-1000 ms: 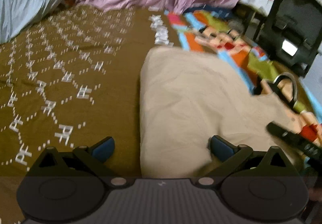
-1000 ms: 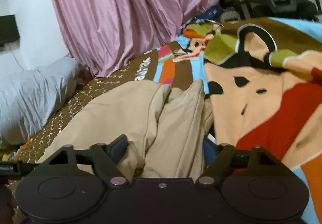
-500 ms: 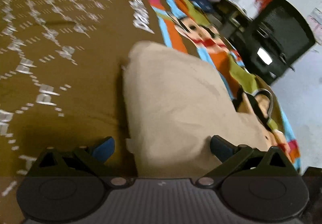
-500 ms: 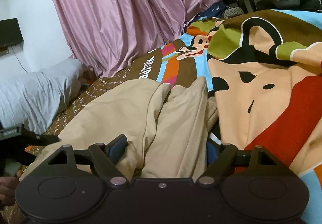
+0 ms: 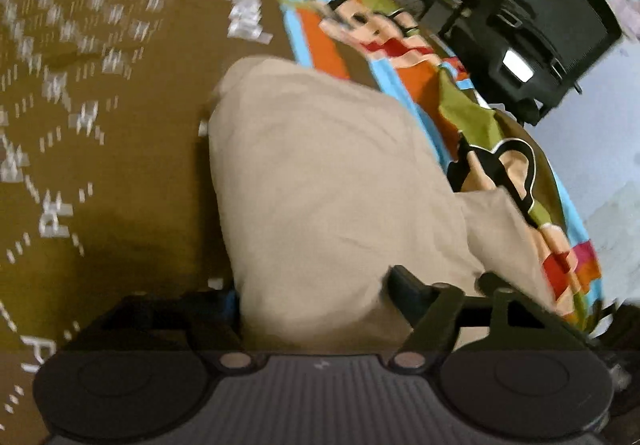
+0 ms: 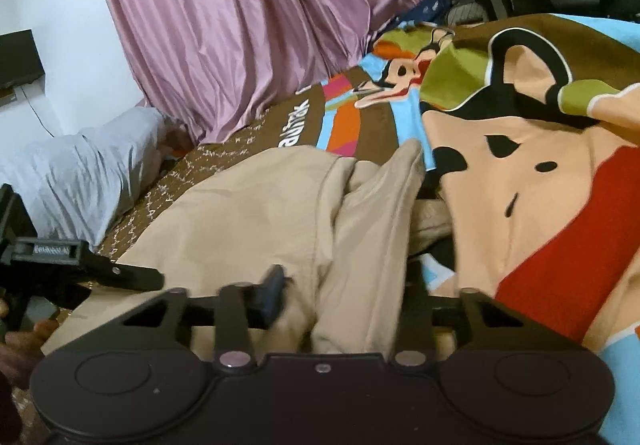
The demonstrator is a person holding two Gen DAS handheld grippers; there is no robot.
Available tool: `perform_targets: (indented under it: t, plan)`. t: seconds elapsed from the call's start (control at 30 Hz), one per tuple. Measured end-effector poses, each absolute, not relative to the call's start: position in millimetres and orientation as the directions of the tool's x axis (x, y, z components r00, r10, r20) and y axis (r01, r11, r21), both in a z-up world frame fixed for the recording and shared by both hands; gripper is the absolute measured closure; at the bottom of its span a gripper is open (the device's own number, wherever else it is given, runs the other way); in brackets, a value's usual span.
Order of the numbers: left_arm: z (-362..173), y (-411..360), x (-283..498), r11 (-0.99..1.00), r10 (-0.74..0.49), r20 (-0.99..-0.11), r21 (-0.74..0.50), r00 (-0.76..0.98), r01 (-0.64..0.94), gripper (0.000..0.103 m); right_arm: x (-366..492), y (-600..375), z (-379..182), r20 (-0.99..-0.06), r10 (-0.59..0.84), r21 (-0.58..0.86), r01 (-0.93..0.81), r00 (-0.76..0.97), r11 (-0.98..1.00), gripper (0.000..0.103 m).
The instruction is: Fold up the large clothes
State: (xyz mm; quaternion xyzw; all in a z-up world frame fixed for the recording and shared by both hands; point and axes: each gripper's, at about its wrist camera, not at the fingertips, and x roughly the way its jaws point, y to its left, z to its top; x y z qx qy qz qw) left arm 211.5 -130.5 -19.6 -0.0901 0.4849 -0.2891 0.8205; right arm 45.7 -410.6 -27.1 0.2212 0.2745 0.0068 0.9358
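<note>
The beige garment [image 5: 332, 185] lies in a loose heap on the bed, half on the brown patterned bedspread [image 5: 100, 165] and half on the cartoon-print blanket [image 6: 540, 185]. In the left wrist view it fills the middle of the picture, its rounded far end toward 12 o'clock and a narrower flap trailing off toward 4 o'clock. In the right wrist view the same cloth [image 6: 260, 213] runs from 6 o'clock up to the centre, with two long folds standing side by side along its right edge.

The left gripper [image 5: 316, 297] straddles the near end of the garment; its jaws have just been closing, the cloth bulges up between them, and both pads sit right against it, though the blur leaves it unclear whether they press. The right gripper [image 6: 340, 289] has also just been closing, and its jaws are clenched on a bunched fold of the garment, the fabric pinched and rising between them.

In the right wrist view the left gripper [image 6: 136, 277] shows at 9 o'clock, its black finger lying at the garment's edge. A grey pillow [image 6: 80, 173] rests at 9 o'clock on the bed, pink curtains [image 6: 248, 13] hang at 12 o'clock, and a black chair [image 5: 532, 41] stands beyond the bed at 2 o'clock in the left view.
</note>
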Motion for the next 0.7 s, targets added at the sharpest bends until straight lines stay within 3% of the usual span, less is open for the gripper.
perform_targets:
  t: [0.1, 0.3, 0.47, 0.6, 0.7]
  plan:
    - [-2, -134, 200, 0.813, -0.566, -0.710, -0.398, 0.419, 0.425, 0.041, 52, -400, -5, -0.498, 0.163, 0.401, 0.059, 0.852, 0.914, 0.091]
    - [40, -122, 185, 0.815, -0.560, -0.633, -0.303, 0.535, 0.494, 0.048, 69, -345, 46, -0.411, 0.236, 0.258, -0.136, 0.880, 0.957, 0.097]
    - [72, -84, 194, 0.866, -0.491, -0.586, -0.250, 0.644, 0.433, 0.048, 98, -312, 70, -0.333, 0.292, 0.227, -0.225, 0.897, 0.948, 0.098]
    - [71, -50, 214, 0.906, -0.419, -0.610, -0.228, 0.673, 0.358, 0.047, 130, -289, 79, -0.279, 0.337, 0.270, -0.263, 0.899, 0.926, 0.098]
    - [44, -33, 235, 0.933, -0.353, -0.674, -0.202, 0.649, 0.297, 0.045, 154, -276, 64, -0.313, 0.356, 0.326, -0.252, 0.881, 0.911, 0.098]
